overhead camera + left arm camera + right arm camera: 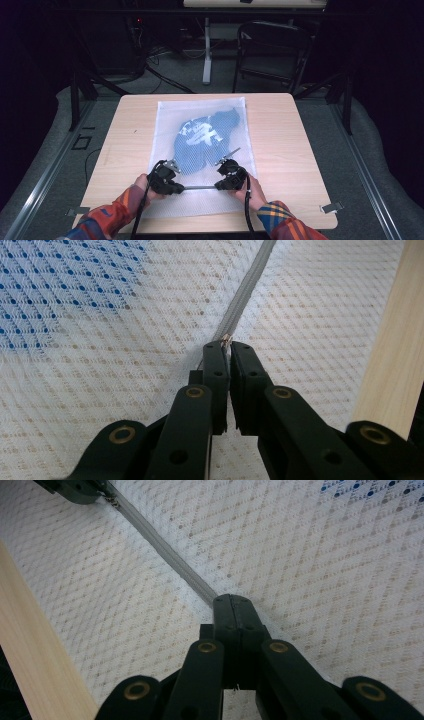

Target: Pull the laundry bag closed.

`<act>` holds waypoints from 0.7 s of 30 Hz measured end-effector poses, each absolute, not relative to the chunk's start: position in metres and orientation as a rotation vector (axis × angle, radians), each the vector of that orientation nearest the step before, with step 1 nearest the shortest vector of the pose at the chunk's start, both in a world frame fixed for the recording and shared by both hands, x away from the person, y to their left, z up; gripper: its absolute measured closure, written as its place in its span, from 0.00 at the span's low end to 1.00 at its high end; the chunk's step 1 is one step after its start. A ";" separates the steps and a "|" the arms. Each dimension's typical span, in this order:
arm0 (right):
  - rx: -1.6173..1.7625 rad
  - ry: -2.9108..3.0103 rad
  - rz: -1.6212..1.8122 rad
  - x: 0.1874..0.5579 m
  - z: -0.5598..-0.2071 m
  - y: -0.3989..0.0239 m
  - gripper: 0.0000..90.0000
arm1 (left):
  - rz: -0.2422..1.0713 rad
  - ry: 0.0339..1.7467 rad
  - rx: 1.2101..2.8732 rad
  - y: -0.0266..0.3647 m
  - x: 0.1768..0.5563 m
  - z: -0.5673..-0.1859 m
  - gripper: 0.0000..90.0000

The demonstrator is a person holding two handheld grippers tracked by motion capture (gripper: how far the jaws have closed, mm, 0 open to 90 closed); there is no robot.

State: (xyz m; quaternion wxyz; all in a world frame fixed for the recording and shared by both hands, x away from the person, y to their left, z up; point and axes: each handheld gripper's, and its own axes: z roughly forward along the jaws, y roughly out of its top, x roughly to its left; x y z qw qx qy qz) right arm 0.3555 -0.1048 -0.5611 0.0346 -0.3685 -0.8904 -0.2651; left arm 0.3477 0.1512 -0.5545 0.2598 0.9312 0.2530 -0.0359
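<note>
A white mesh bag (pixel 165 130) lies flat on the wooden table (pixel 280 145) with a blue patterned garment (pixel 202 137) inside it. A grey zipper (pixel 200 187) runs across the bag's near end between my two grippers. My left gripper (pixel 181 189) is shut on the small metal zipper pull (pixel 226 338) at the zipper's left end. At the right end, my right gripper (pixel 217 187) is shut on the zipper (pixel 165 555) itself, jaws pressed together (pixel 233 600). The right gripper view has the left gripper (pixel 75 490) at its top left corner.
Bare table (pixel 390 340) lies just beyond the bag's near edge (pixel 30 630). A dark chair (pixel 272 50) and a white desk leg (pixel 206 50) stand on the floor behind the table. Both sleeves come in from the bottom.
</note>
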 end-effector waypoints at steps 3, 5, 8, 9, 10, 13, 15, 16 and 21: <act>-1.126 -2.748 -0.808 0.356 -0.561 -0.106 1.00 | -0.099 0.683 2.525 0.152 0.348 -0.554 0.96; -1.126 -2.750 -0.809 0.356 -0.561 -0.106 1.00 | -0.103 0.686 2.523 0.152 0.347 -0.554 0.96; -1.124 -2.751 -0.810 0.356 -0.561 -0.106 1.00 | -0.106 0.687 2.524 0.152 0.347 -0.554 0.96; -1.125 -2.751 -0.810 0.356 -0.561 -0.106 1.00 | -0.109 0.692 2.524 0.152 0.347 -0.555 0.96; -1.132 -2.743 -0.813 0.356 -0.561 -0.106 1.00 | -0.109 0.695 2.527 0.152 0.347 -0.555 0.96; -1.129 -2.748 -0.804 0.356 -0.561 -0.107 1.00 | -0.103 0.690 2.528 0.152 0.347 -0.555 0.96; -1.129 -2.748 -0.804 0.356 -0.561 -0.106 1.00 | -0.107 0.687 2.529 0.153 0.347 -0.555 0.96; -1.129 -2.748 -0.804 0.356 -0.561 -0.106 1.00 | -0.107 0.687 2.529 0.153 0.347 -0.555 0.96; -1.132 -2.742 -0.812 0.356 -0.561 -0.107 1.00 | -0.111 0.698 2.529 0.154 0.348 -0.555 0.96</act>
